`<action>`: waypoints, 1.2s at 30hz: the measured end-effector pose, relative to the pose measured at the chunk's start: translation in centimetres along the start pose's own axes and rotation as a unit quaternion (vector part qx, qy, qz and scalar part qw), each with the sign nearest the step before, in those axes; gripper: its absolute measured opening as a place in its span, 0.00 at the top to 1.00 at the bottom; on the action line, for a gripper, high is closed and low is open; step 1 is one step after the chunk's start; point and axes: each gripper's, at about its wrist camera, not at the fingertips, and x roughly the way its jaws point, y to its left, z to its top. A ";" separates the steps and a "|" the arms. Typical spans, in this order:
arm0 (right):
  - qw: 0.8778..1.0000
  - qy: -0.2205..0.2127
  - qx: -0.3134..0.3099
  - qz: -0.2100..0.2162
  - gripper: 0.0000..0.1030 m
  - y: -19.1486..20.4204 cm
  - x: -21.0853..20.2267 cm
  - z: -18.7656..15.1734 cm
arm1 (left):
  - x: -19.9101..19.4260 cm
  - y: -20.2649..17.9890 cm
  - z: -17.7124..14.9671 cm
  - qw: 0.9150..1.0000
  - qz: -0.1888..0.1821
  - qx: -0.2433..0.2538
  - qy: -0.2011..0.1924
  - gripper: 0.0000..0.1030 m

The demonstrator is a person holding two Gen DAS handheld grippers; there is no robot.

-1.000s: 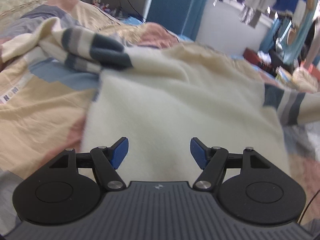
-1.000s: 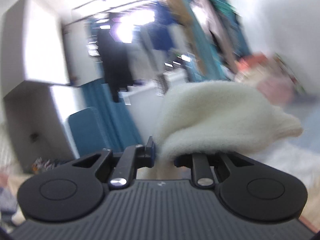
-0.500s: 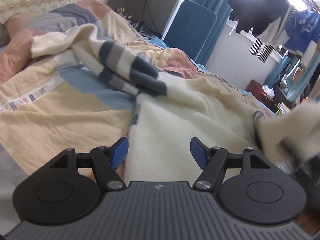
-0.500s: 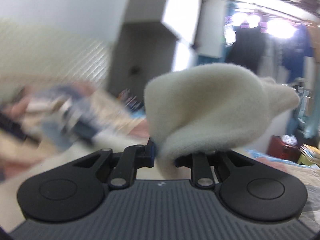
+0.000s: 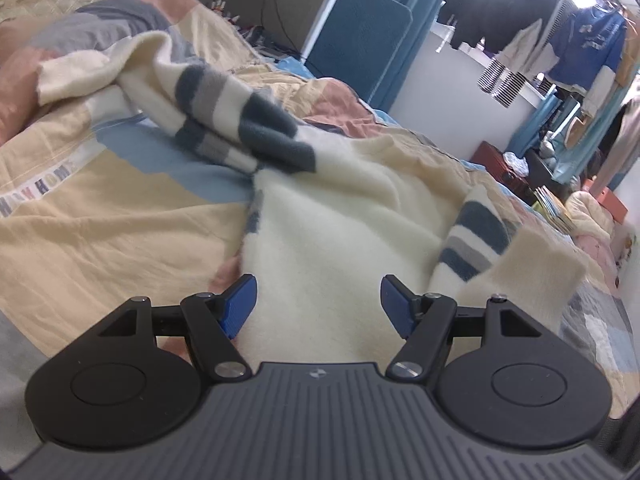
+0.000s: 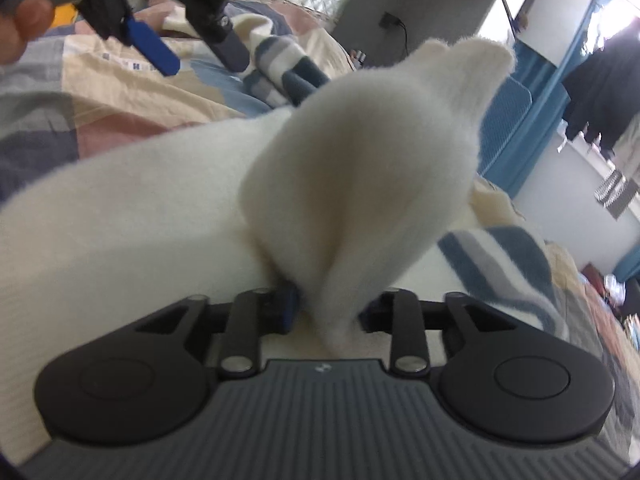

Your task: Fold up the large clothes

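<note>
So there's a big cream fleece sweater [image 5: 344, 240] with blue and grey striped sleeves spread out on a bed, lying on a patchwork bedspread [image 5: 100, 232] in tan, pink, blue and grey. One striped sleeve [image 5: 240, 120] is bunched up toward the far left, near the headboard end, and the other striped sleeve [image 5: 476, 240] is flopped over on the right side of the body.

The left gripper [image 5: 318, 304] hangs over the near edge of the sweater with its blue pads spread wide and nothing between them, just fleece underneath.

The right gripper [image 6: 328, 312] has a thick cream fold of the sweater [image 6: 360, 184] sticking up between its fingers. Its jaws are opening right now: the fold still stands between them, but there's a visible gap on the right side, so it no longer looks pinched. In that same view the left gripper [image 6: 184, 52] shows at the top left, held by a hand [image 6: 24, 12].

Background is a blue padded chair [image 5: 356, 40] and clothes on a rack [image 5: 560, 40].
</note>
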 end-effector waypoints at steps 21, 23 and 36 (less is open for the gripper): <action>0.952 -0.053 0.292 0.076 0.31 -5.5 -7.4 -0.9 | 0.7 -4.3 -3.1 0.997 -0.039 0.052 0.047 0.29; 0.951 -0.055 0.299 0.062 0.31 -6.2 -6.7 -1.1 | 1.2 -4.6 -3.5 0.996 -0.038 0.062 0.056 0.29; 0.927 -0.008 0.373 0.044 0.43 -9.3 0.3 -3.6 | 4.8 -5.4 -7.1 0.986 0.003 0.119 0.119 0.29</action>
